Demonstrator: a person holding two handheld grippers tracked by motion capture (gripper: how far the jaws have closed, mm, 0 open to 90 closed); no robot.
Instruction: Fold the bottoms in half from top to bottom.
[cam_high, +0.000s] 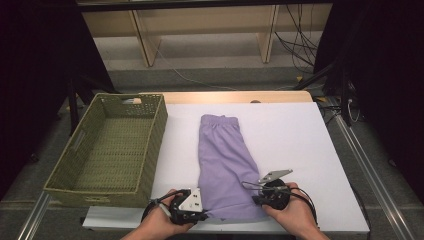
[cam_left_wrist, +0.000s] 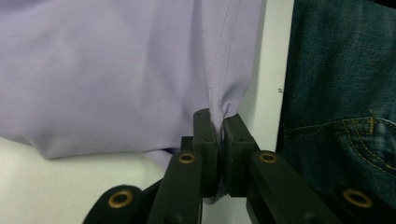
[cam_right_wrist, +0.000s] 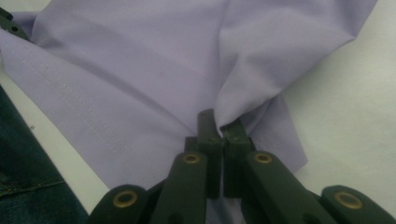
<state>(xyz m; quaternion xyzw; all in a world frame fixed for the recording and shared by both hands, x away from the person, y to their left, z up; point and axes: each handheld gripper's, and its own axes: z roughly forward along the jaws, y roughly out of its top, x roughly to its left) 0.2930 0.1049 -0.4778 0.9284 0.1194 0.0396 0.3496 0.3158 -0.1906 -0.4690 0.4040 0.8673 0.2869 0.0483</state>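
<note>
Wicker basket (cam_high: 107, 150), olive green, sits at the 9 o'clock side of the white table (cam_high: 300, 150); nothing visible inside it.

Left gripper (cam_high: 197, 216), at 7 o'clock near the front edge: jaws pressed together on the stitched hem corner of the lilac shorts (cam_high: 225, 165). In the left gripper view the cloth (cam_left_wrist: 116, 70) bunches where it enters the pads (cam_left_wrist: 208, 135).

The shorts lie flat along the table's middle, folded lengthwise, waistband at 12 o'clock, leg hem at 6 o'clock by the person.

Right gripper (cam_high: 256, 192), at 5 o'clock: jaws likewise clamped on the other hem corner; the right gripper view shows the fabric (cam_right_wrist: 140, 70) puckered into the pinch.

Judged step: both hem corners are secured for a fold. The next move would call for lifting both corners evenly and carrying them toward 12 o'clock onto the waistband, keeping the hem taut so it lands square.

Hard to read: the fingertips are partly hidden in the high view, and how many layers each pinch holds cannot be told. The basket's front inner wall is hidden.
</note>
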